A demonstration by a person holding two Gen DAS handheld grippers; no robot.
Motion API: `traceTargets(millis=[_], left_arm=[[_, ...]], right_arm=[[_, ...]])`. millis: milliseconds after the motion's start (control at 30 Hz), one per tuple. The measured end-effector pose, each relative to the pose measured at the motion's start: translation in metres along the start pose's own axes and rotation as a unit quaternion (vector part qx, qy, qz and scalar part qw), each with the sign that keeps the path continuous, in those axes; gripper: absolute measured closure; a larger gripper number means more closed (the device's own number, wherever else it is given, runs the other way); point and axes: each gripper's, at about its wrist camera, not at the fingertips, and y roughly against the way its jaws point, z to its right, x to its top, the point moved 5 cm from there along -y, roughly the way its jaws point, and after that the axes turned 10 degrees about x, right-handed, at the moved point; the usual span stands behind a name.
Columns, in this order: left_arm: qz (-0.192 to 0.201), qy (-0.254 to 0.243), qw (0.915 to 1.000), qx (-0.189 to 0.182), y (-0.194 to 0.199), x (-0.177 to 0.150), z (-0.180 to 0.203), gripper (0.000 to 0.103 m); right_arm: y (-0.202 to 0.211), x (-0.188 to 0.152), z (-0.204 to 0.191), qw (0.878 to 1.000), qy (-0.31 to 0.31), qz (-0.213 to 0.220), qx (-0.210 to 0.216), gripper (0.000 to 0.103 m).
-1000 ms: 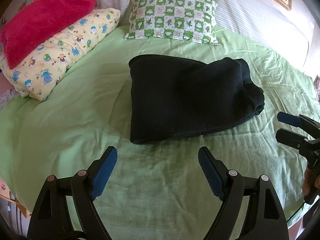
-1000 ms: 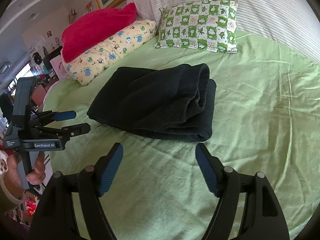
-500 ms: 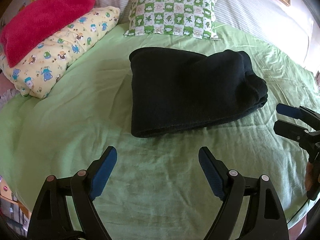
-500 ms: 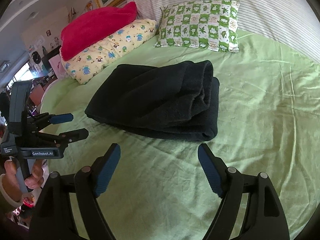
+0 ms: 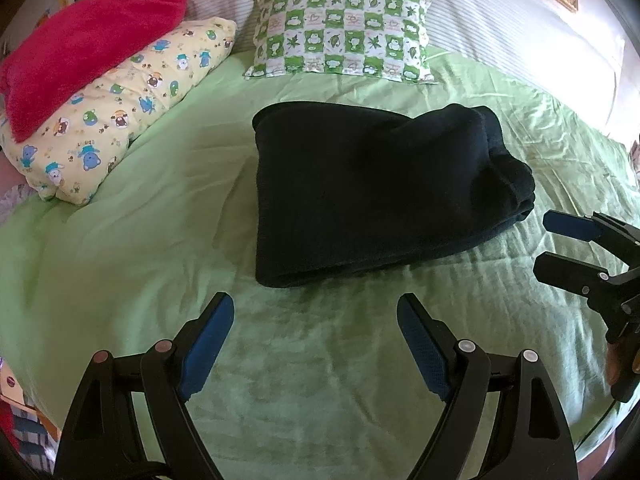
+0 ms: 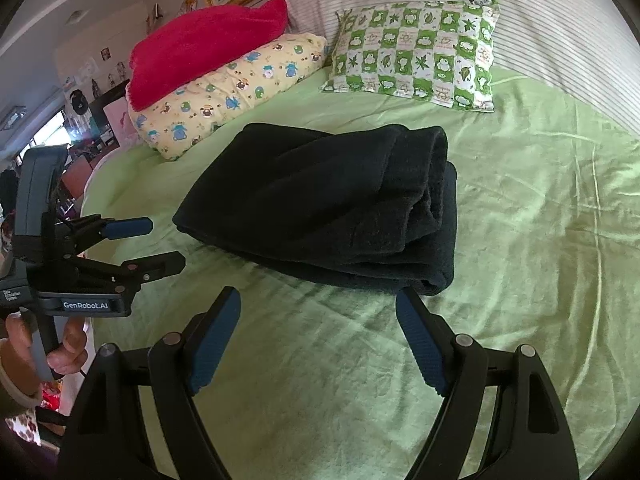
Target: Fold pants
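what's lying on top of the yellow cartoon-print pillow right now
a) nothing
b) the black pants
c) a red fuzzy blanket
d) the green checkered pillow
c: the red fuzzy blanket is draped over the yellow cartoon-print pillow, while the folded black pants lie apart on the green sheet and the green checkered pillow sits beside it.

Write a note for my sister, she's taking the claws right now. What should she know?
Left claw: open, empty, over the green sheet just short of the pants.
Right claw: open, empty, close to the bundle's near corner.
Black pants: lying folded in a thick stack mid-bed, clear of the pillows, touched by neither claw.
Done: the folds look finished.
Left: probably nothing, maybe just a tidy of the rolled end.
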Motion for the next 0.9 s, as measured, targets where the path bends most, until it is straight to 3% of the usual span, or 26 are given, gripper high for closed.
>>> traceTargets(millis=[900], left_arm=[[0.004, -0.013, 0.9996, 0.023, -0.008, 0.002, 0.008, 0.018]], right_arm=[[0.002, -0.003, 0.011, 1.0, -0.005, -0.003, -0.009, 0.022]])
